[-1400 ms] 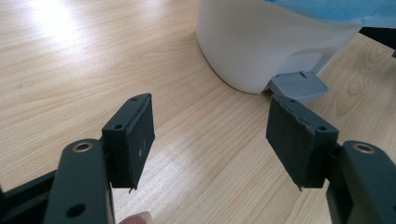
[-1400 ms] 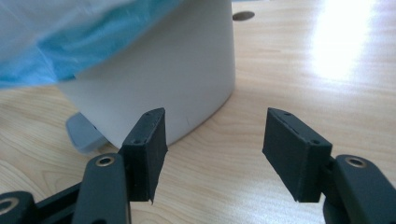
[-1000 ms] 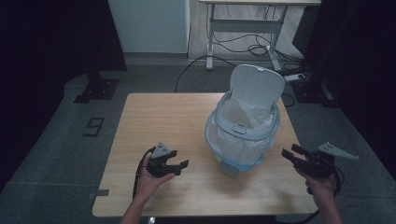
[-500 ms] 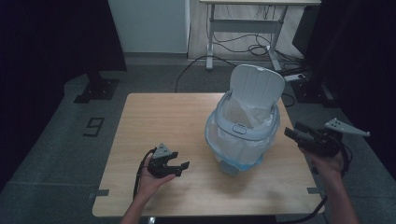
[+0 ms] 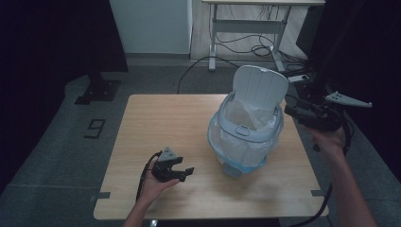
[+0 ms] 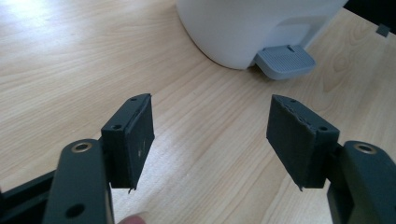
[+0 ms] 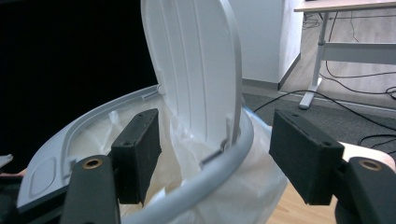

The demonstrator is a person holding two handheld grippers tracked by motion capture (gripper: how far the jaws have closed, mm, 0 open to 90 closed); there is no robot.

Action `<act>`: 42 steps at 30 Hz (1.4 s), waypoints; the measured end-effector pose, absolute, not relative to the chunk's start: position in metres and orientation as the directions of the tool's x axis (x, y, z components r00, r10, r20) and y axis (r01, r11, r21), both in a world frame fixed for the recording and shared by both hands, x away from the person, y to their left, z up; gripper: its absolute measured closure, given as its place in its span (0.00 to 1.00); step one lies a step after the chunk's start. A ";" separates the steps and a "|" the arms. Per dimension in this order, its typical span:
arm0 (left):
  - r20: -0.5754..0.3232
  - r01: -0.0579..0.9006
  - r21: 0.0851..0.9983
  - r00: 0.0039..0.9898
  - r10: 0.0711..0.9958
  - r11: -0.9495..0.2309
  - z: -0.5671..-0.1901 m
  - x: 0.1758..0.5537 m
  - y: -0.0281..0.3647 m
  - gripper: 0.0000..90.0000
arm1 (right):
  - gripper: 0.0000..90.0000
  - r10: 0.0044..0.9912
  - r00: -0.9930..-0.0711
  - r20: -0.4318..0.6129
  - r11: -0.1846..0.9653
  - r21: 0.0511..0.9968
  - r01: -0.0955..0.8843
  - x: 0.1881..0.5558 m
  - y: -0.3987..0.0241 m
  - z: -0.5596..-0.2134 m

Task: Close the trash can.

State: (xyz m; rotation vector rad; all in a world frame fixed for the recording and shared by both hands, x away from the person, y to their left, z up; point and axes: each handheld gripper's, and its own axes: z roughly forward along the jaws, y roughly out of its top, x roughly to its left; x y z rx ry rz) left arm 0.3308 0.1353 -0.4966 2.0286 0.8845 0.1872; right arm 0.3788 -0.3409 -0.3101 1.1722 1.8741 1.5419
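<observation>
A white pedal bin (image 5: 245, 137) stands on the right half of the wooden table (image 5: 161, 118), its lid (image 5: 259, 90) raised upright and a white bag (image 5: 246, 118) lining it. My right gripper (image 5: 292, 111) is lifted at the bin's right rim, open, jaws wide apart; in the right gripper view the rim (image 7: 205, 177) and lid (image 7: 196, 70) sit just beyond the jaws. My left gripper (image 5: 185, 171) rests open near the table's front, left of the bin. Its view shows the bin's base (image 6: 252, 28) and grey pedal (image 6: 285, 60) ahead.
A desk frame (image 5: 246, 33) with cables on the floor stands behind the table. Dark curtains hang at both sides. A black stand base (image 5: 97, 90) sits on the floor at the left. The table's left half is bare wood.
My right gripper rose from the table's front right edge and moved back to the bin's right rim. The left gripper has stayed put.
</observation>
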 end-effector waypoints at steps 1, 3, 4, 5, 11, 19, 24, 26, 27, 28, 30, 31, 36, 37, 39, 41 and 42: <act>-0.195 0.518 0.778 0.736 0.648 -0.354 -0.497 0.331 0.135 0.35 | 0.35 0.822 -0.543 0.172 0.020 0.944 0.330 0.382 -0.339 -0.309; -0.207 0.525 0.771 0.742 0.637 -0.361 -0.498 0.331 0.134 0.35 | 0.35 0.816 -0.551 0.174 0.018 0.945 0.326 0.388 -0.336 -0.305; -0.213 0.530 0.764 0.745 0.632 -0.367 -0.498 0.331 0.134 0.35 | 0.34 0.815 -0.553 0.172 0.019 0.946 0.323 0.391 -0.334 -0.303; -0.218 0.534 0.760 0.747 0.628 -0.371 -0.499 0.332 0.133 0.35 | 0.33 0.818 -0.550 0.168 0.022 0.947 0.322 0.394 -0.331 -0.301; -0.222 0.541 0.745 0.752 0.620 -0.390 -0.502 0.332 0.131 0.35 | 0.32 0.817 -0.555 0.155 0.030 0.950 0.310 0.412 -0.315 -0.290; -0.232 0.554 0.735 0.747 0.623 -0.391 -0.504 0.334 0.134 0.35 | 0.30 0.807 -0.568 0.162 0.026 0.951 0.308 0.417 -0.304 -0.288; -0.237 0.559 0.727 0.748 0.620 -0.398 -0.505 0.334 0.133 0.35 | 0.24 0.772 -0.614 0.166 0.048 0.947 0.316 0.404 -0.301 -0.289; -0.232 0.557 0.721 0.754 0.614 -0.412 -0.505 0.334 0.131 0.35 | 0.20 0.763 -0.630 0.147 0.085 0.943 0.323 0.395 -0.295 -0.290; -0.232 0.557 0.718 0.756 0.612 -0.416 -0.506 0.334 0.131 0.35 | 0.18 0.753 -0.642 0.144 0.101 0.939 0.329 0.391 -0.293 -0.290; -0.232 0.559 0.717 0.756 0.612 -0.417 -0.506 0.333 0.130 0.35 | 0.16 0.744 -0.654 0.137 0.121 0.935 0.334 0.387 -0.290 -0.291; -0.232 0.558 0.715 0.758 0.610 -0.421 -0.507 0.333 0.129 0.34 | 0.15 0.733 -0.667 0.130 0.144 0.929 0.340 0.380 -0.286 -0.295; -0.232 0.558 0.714 0.758 0.609 -0.423 -0.507 0.333 0.128 0.34 | 0.14 0.725 -0.674 0.143 0.144 0.925 0.352 0.378 -0.284 -0.298; -0.228 0.557 0.707 0.763 0.604 -0.436 -0.508 0.333 0.125 0.34 | 0.15 0.708 -0.684 0.177 0.156 0.905 0.396 0.376 -0.277 -0.314; -0.227 0.556 0.706 0.764 0.604 -0.437 -0.508 0.333 0.125 0.34 | 0.15 0.713 -0.679 0.176 0.154 0.905 0.397 0.377 -0.275 -0.318; -0.227 0.557 0.706 0.763 0.605 -0.438 -0.508 0.333 0.125 0.34 | 0.16 0.722 -0.671 0.168 0.157 0.905 0.396 0.378 -0.272 -0.322; -0.226 0.557 0.705 0.762 0.607 -0.438 -0.509 0.333 0.126 0.34 | 0.17 0.747 -0.653 0.130 0.184 0.903 0.389 0.380 -0.265 -0.324; -0.225 0.557 0.705 0.762 0.607 -0.438 -0.509 0.333 0.126 0.34 | 0.16 0.758 -0.644 0.102 0.207 0.899 0.385 0.380 -0.260 -0.326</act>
